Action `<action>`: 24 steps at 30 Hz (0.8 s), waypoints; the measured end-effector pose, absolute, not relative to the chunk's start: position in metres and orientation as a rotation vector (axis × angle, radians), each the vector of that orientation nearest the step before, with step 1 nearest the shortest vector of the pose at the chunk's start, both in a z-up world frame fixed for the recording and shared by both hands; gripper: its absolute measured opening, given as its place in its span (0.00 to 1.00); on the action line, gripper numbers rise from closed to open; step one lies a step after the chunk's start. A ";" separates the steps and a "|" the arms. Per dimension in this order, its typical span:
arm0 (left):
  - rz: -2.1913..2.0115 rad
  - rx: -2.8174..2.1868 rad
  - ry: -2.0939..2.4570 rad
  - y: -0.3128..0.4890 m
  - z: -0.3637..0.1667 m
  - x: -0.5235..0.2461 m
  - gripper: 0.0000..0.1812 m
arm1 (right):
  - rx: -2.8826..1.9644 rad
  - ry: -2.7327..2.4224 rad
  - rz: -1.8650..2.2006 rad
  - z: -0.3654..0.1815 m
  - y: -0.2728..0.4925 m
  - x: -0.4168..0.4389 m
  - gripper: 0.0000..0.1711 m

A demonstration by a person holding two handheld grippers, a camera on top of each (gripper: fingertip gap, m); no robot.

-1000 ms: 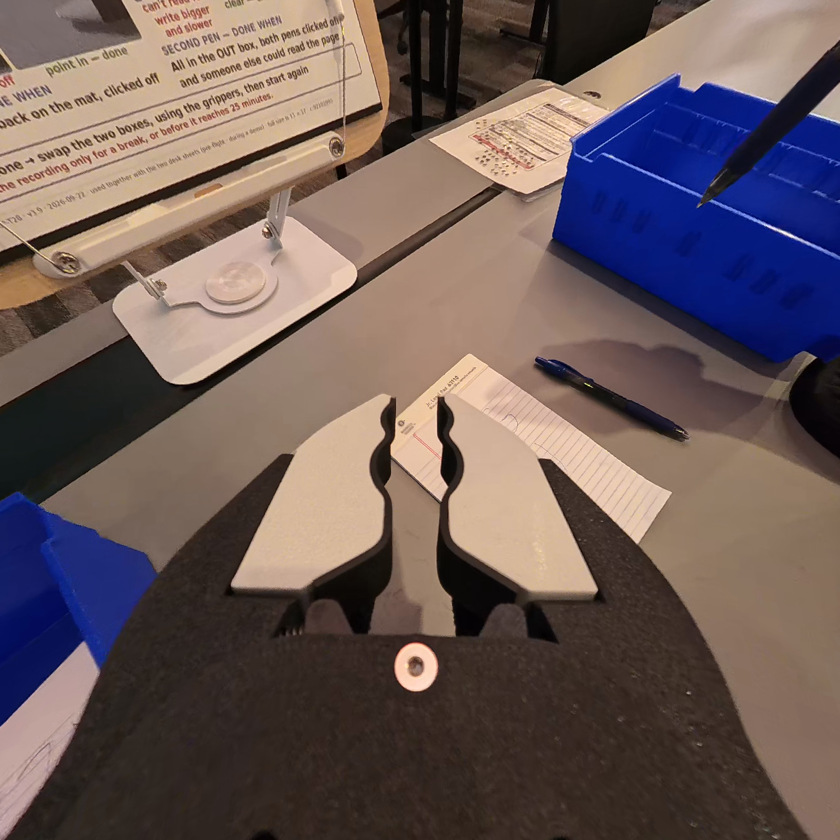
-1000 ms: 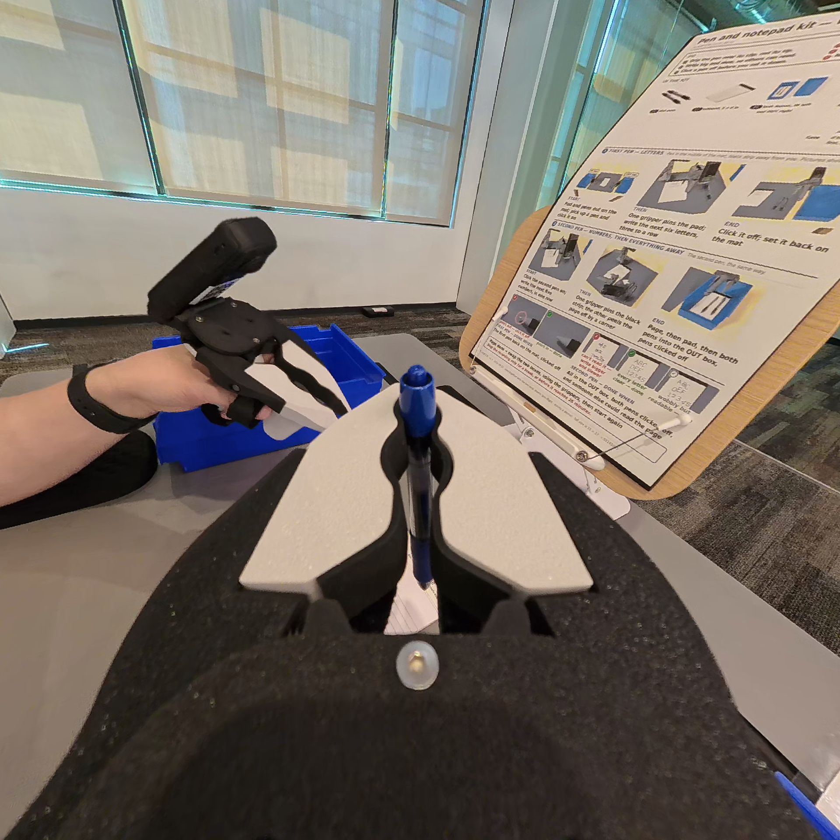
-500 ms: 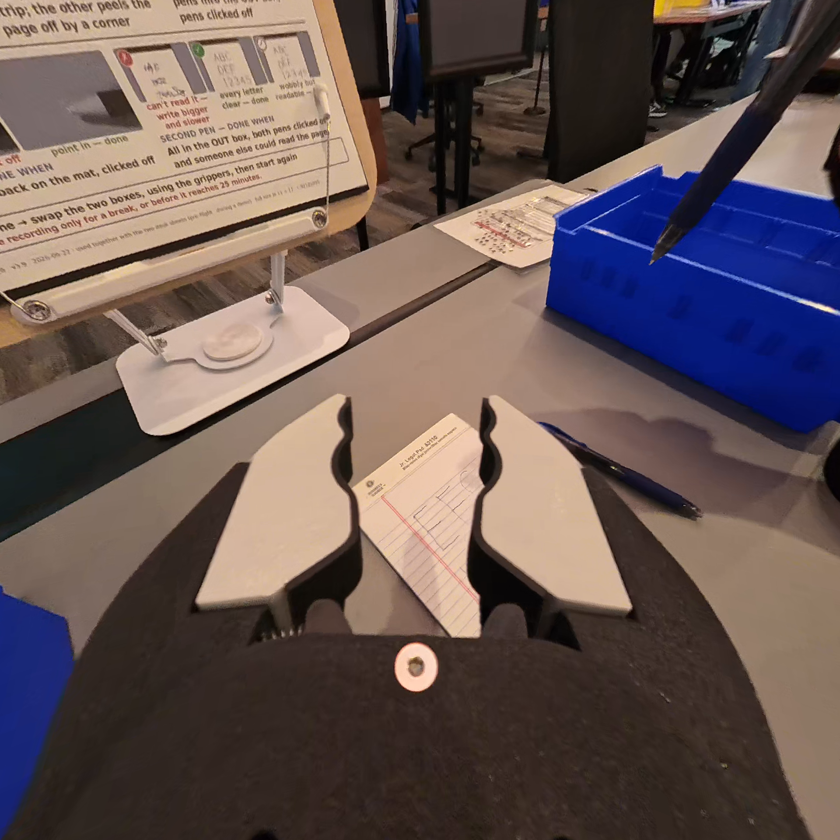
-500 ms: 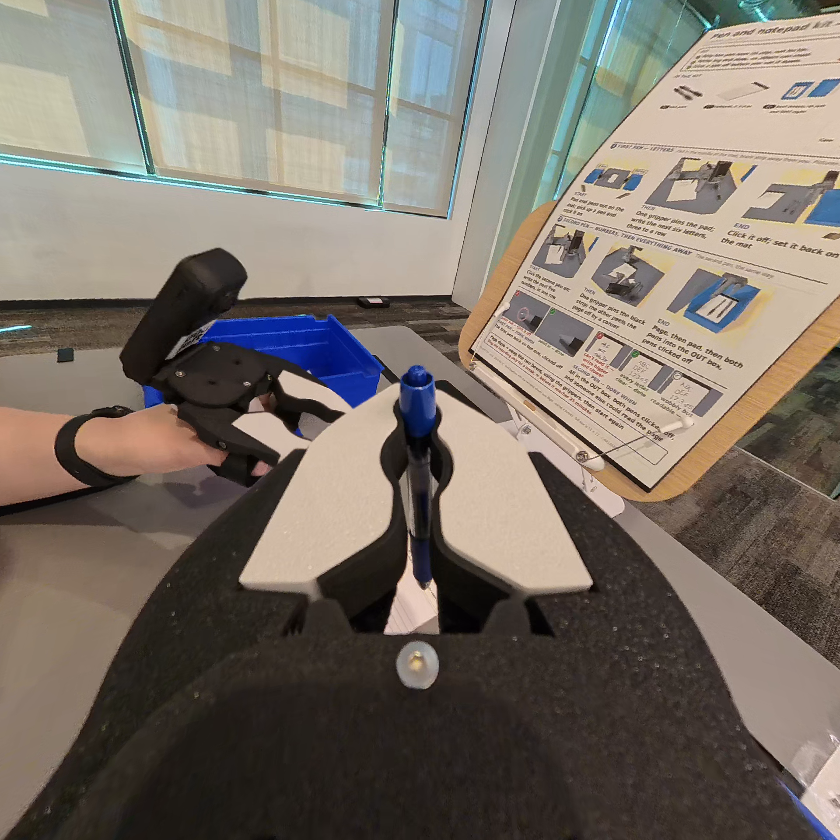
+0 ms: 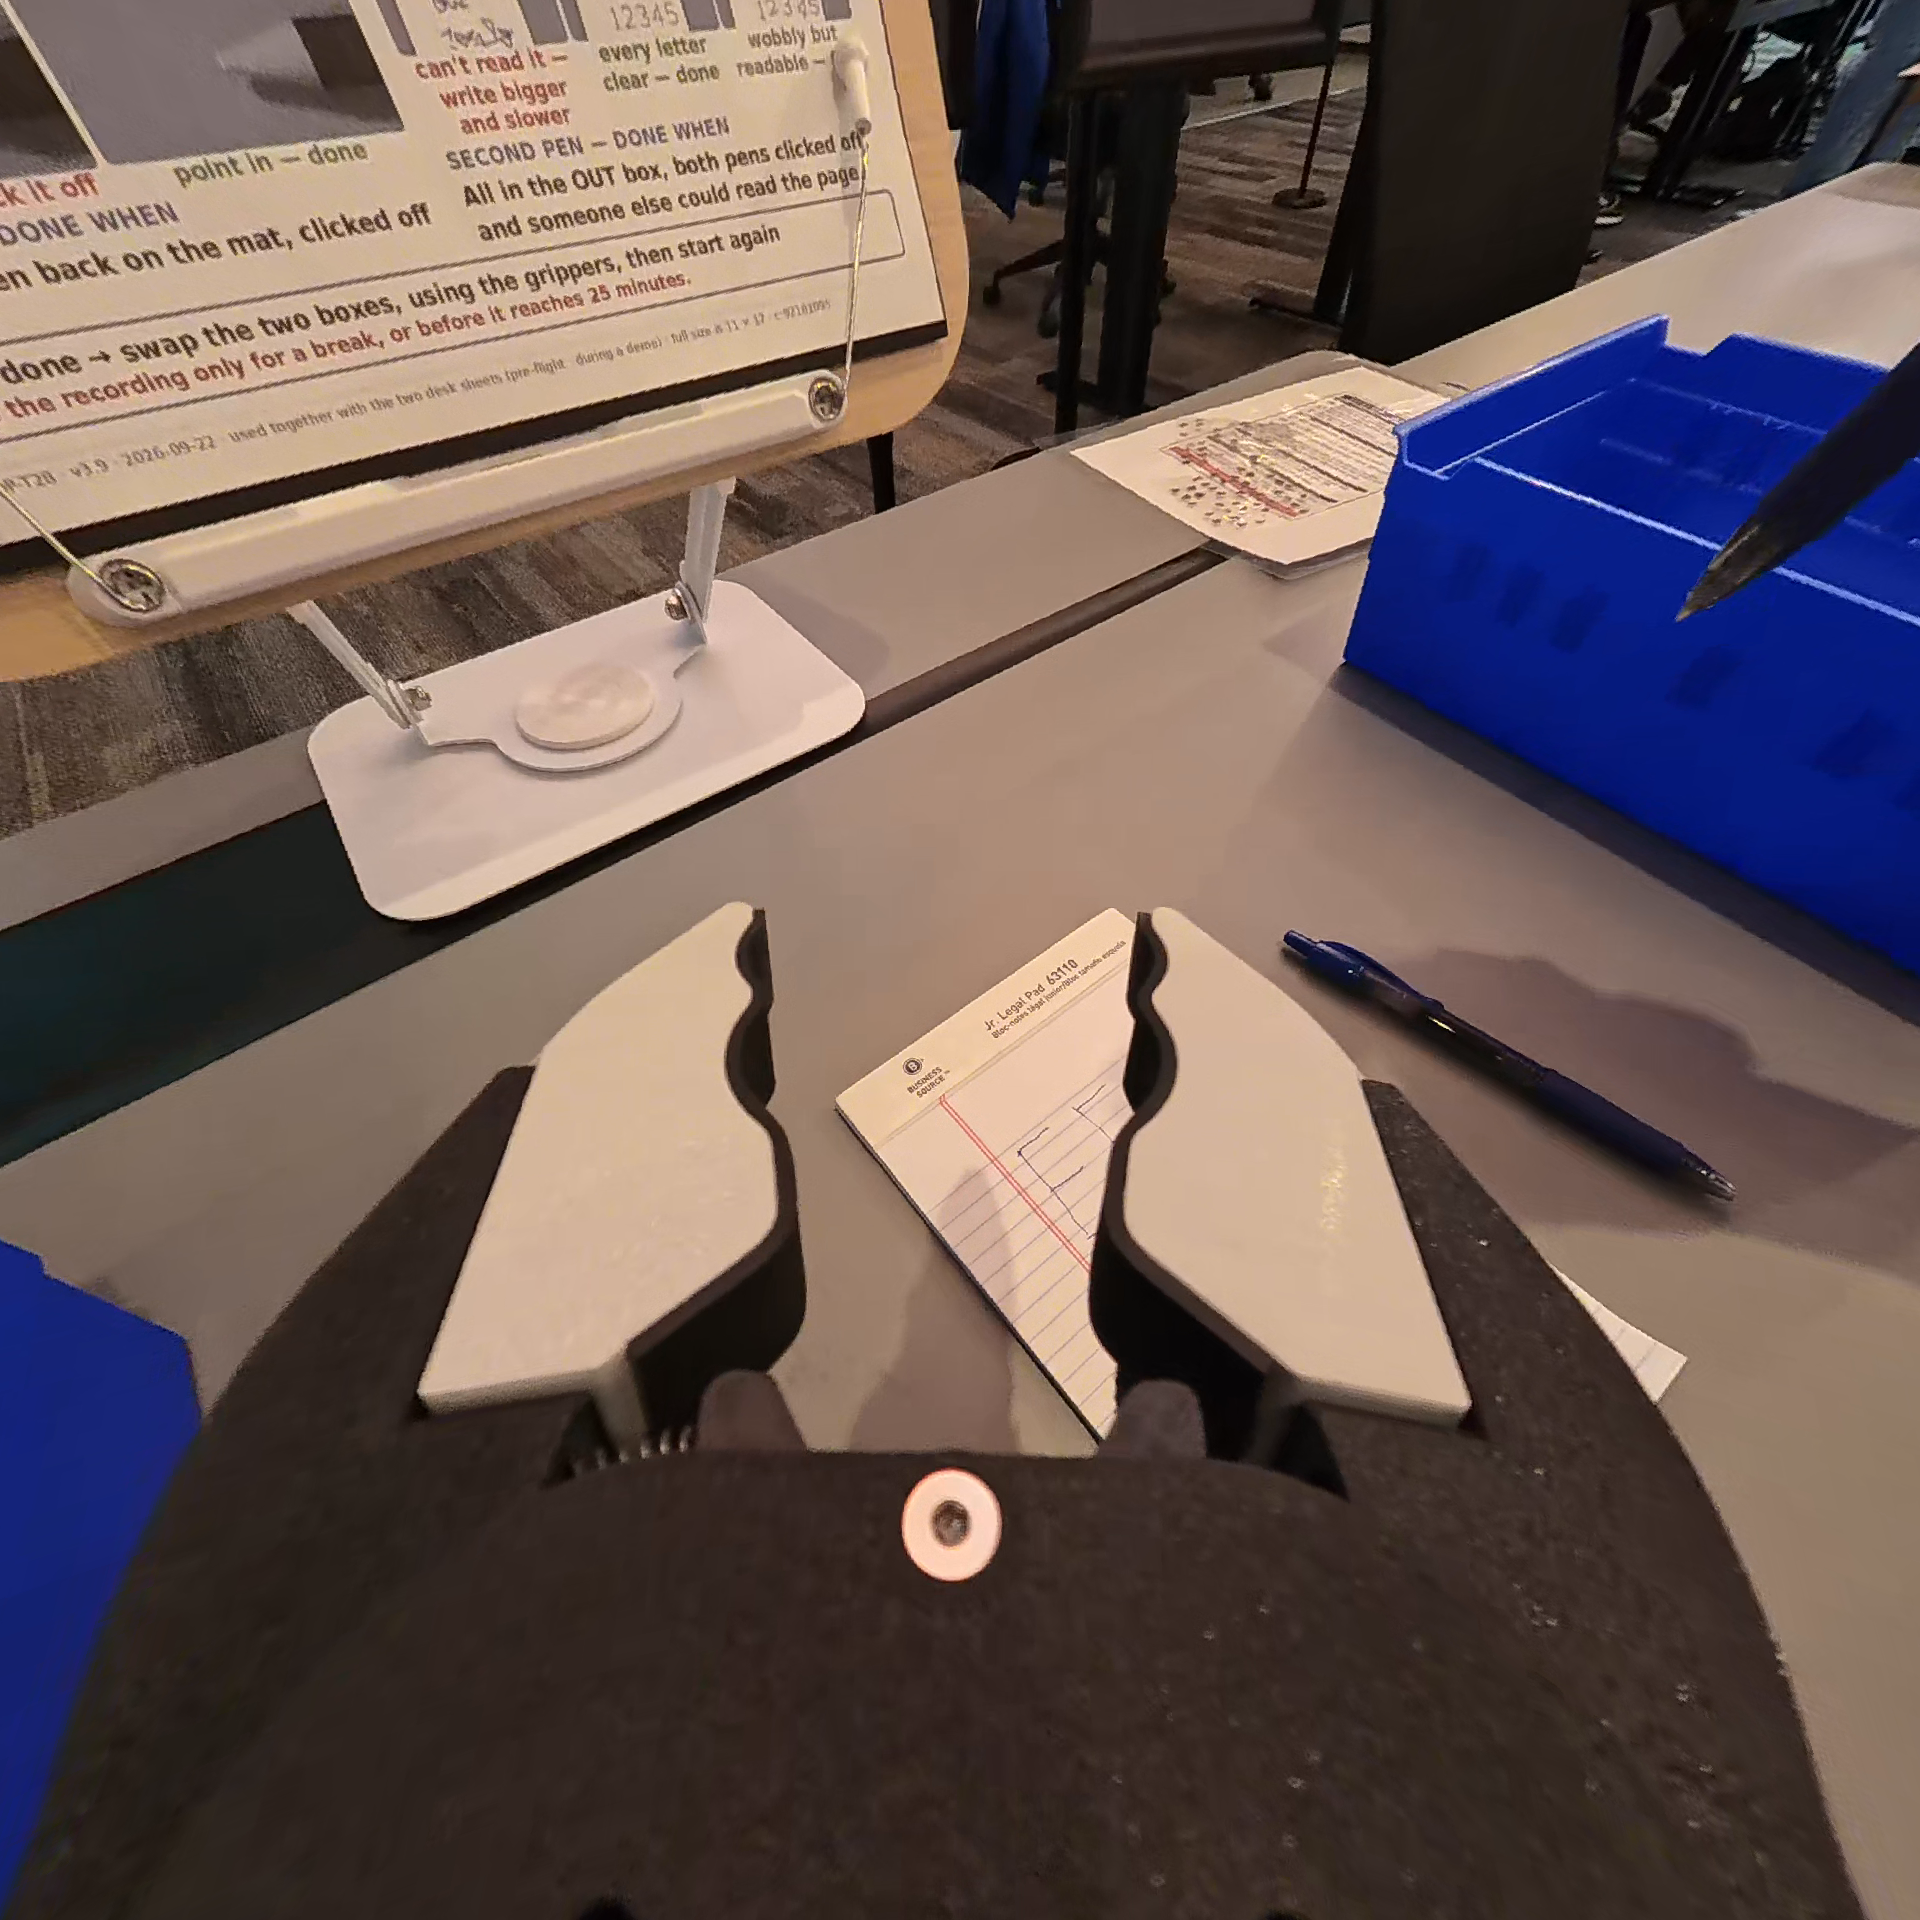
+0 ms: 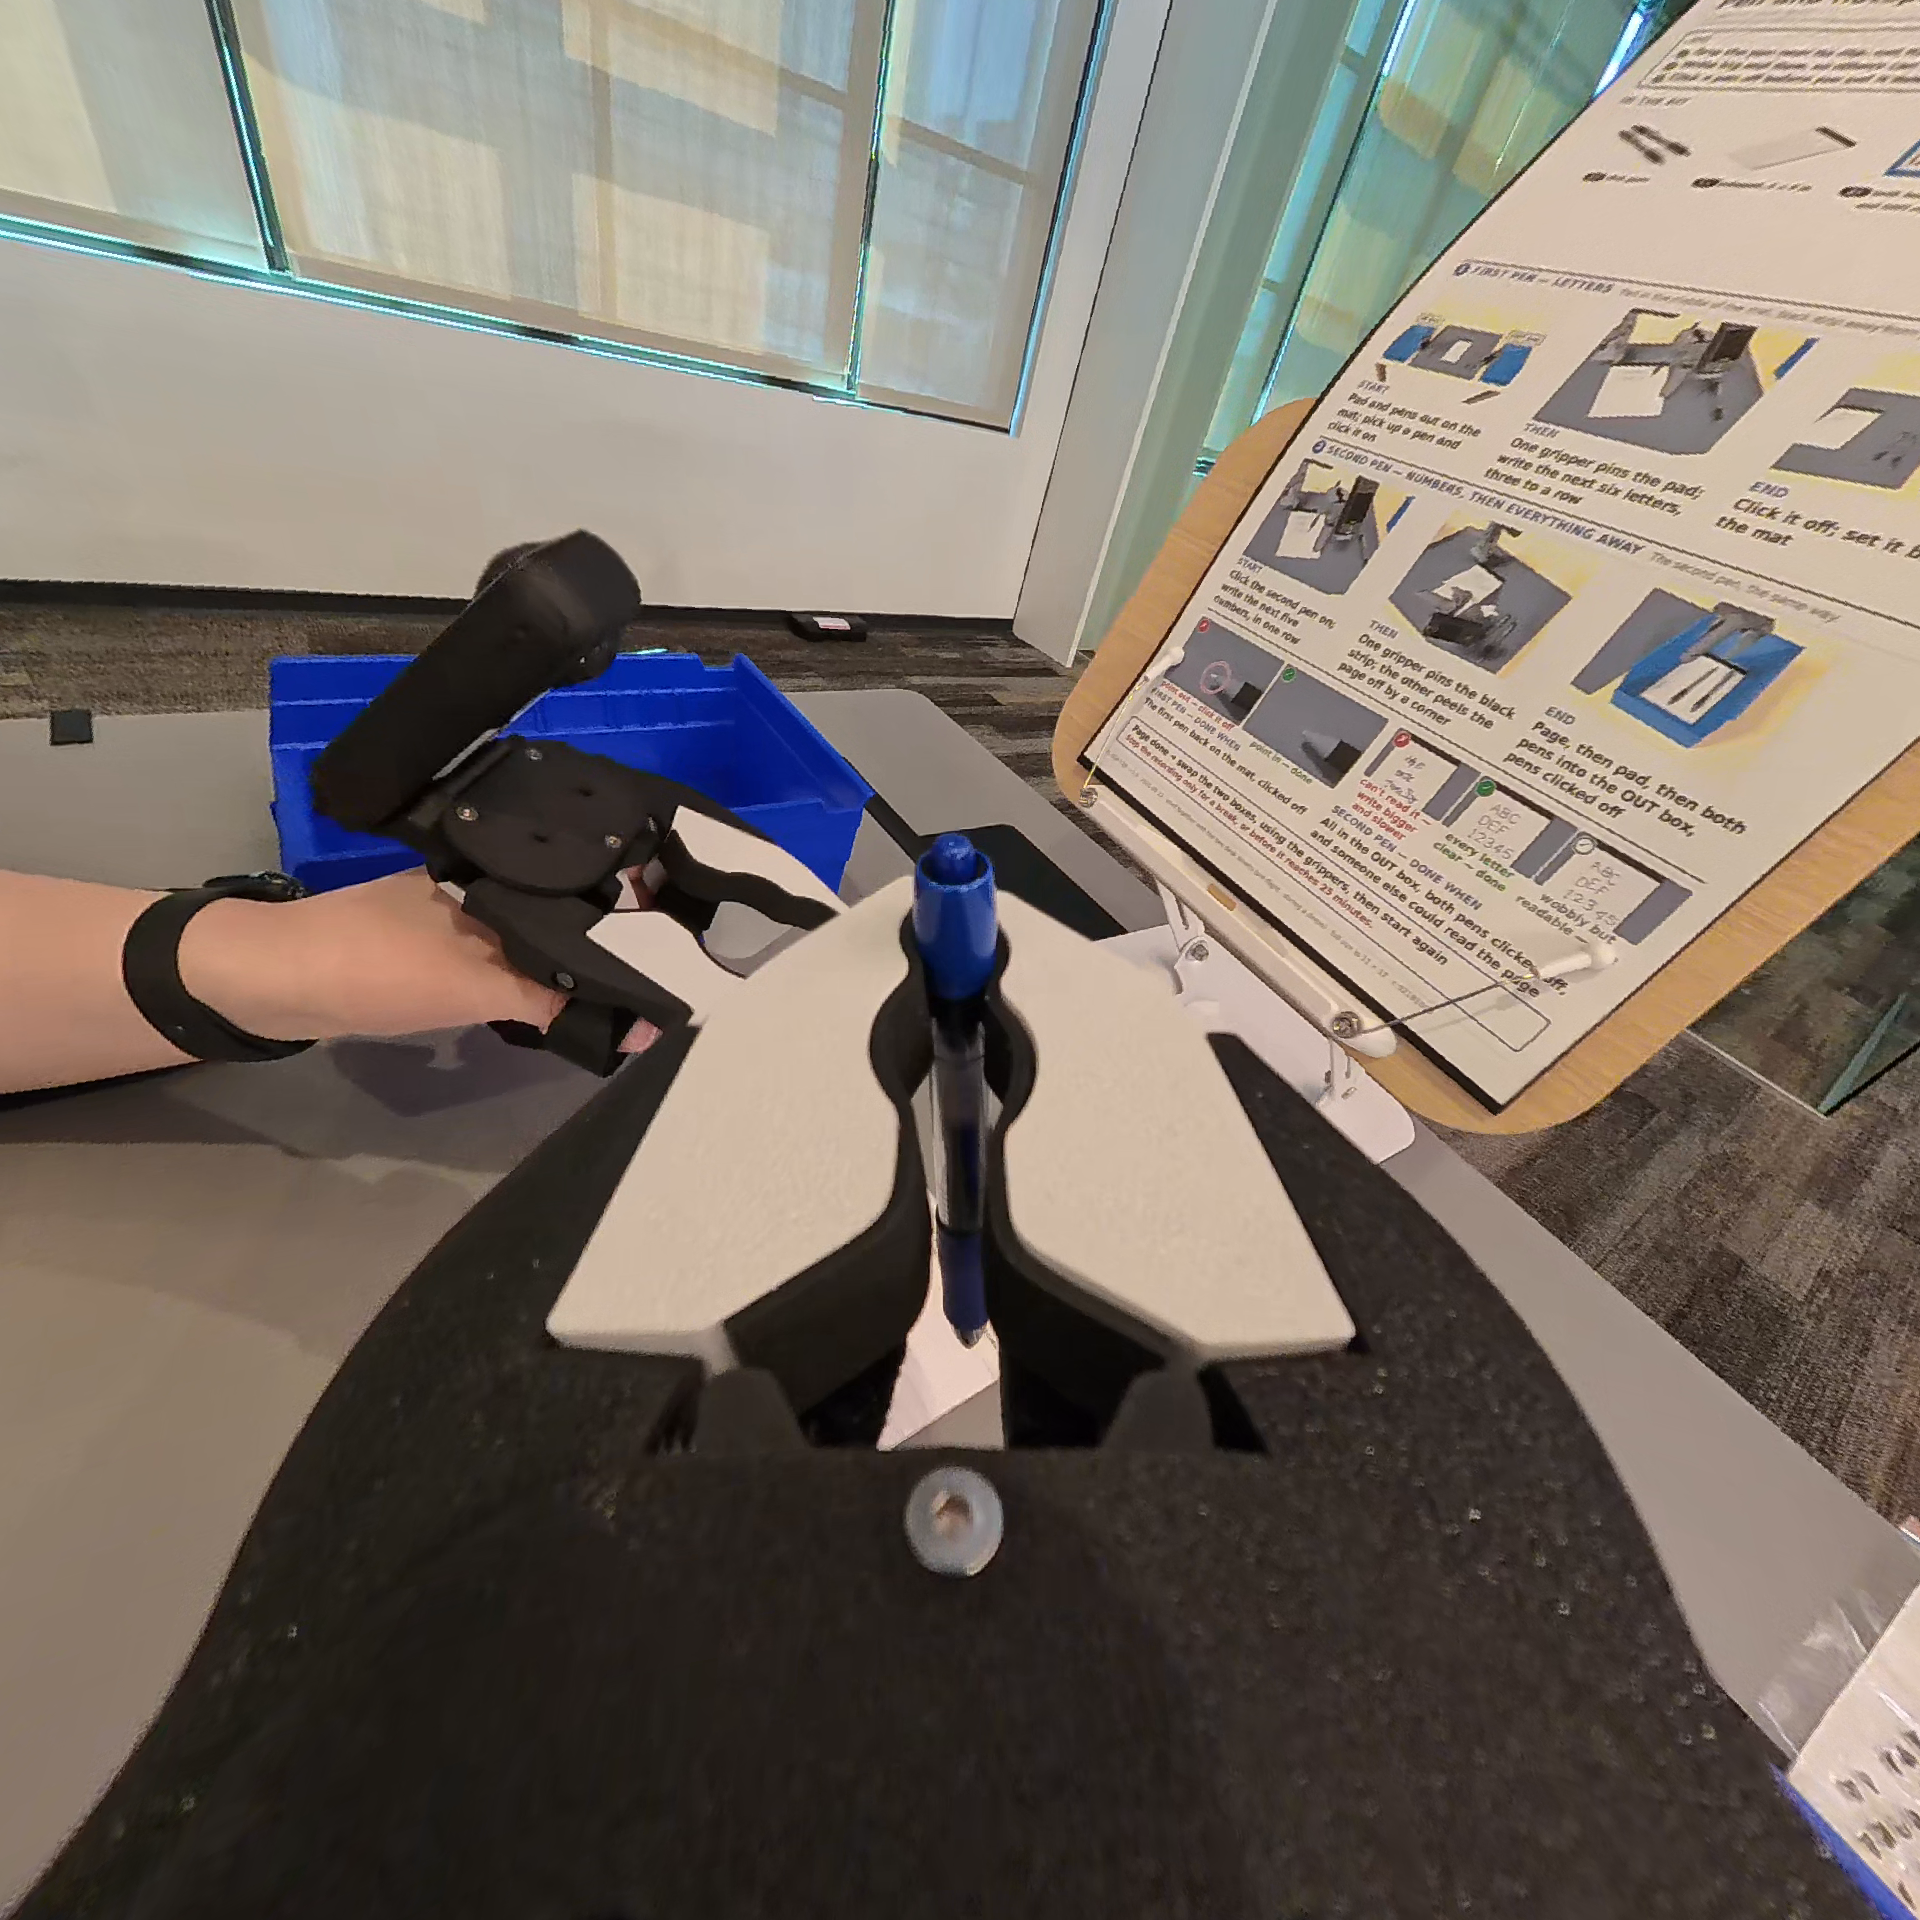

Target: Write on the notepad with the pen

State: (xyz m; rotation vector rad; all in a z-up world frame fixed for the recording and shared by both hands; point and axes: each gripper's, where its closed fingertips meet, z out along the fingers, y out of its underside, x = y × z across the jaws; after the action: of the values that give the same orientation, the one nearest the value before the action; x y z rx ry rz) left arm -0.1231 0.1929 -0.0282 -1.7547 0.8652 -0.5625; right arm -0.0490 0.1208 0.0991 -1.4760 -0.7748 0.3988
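Observation:
The white lined notepad [image 5: 1013, 1148] lies on the grey table, with some blue pen marks near its top. My left gripper [image 5: 951, 925] is open and hovers low over the pad's top left corner, its right finger covering part of the page. My right gripper [image 6: 954, 914] is shut on a blue pen [image 6: 956, 1049], held upright with its tip down over a strip of white paper [image 6: 940, 1377]. That pen's tip [image 5: 1787, 520] shows at the right edge of the left wrist view, above the table. A second blue pen [image 5: 1496, 1060] lies on the table right of the pad.
A blue bin [image 5: 1683, 613] stands at the right, another blue bin [image 6: 665, 748] behind the left gripper [image 6: 582, 831] and the hand holding it. An instruction board on a white stand [image 5: 582, 727] stands at the back. A printed sheet [image 5: 1268, 468] lies by the table edge.
My left gripper has opened wide and shifted left over the pad's top corner. The held pen's tip has moved right in the left wrist view.

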 end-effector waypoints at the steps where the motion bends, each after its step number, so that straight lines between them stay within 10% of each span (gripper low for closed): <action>1: -0.563 -1.754 0.867 0.193 -0.028 -0.123 0.36 | -1.479 -0.777 0.398 0.098 0.121 -0.050 0.03; 24: -0.650 -1.760 0.862 0.189 -0.024 -0.120 0.34 | -1.477 -0.763 0.399 0.098 0.122 -0.046 0.02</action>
State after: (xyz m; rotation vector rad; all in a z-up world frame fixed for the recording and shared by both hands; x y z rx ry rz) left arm -0.1196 0.1893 -0.0239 -1.7602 0.8623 -0.6500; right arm -0.0459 0.1225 0.0976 -1.4769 -0.7633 0.3985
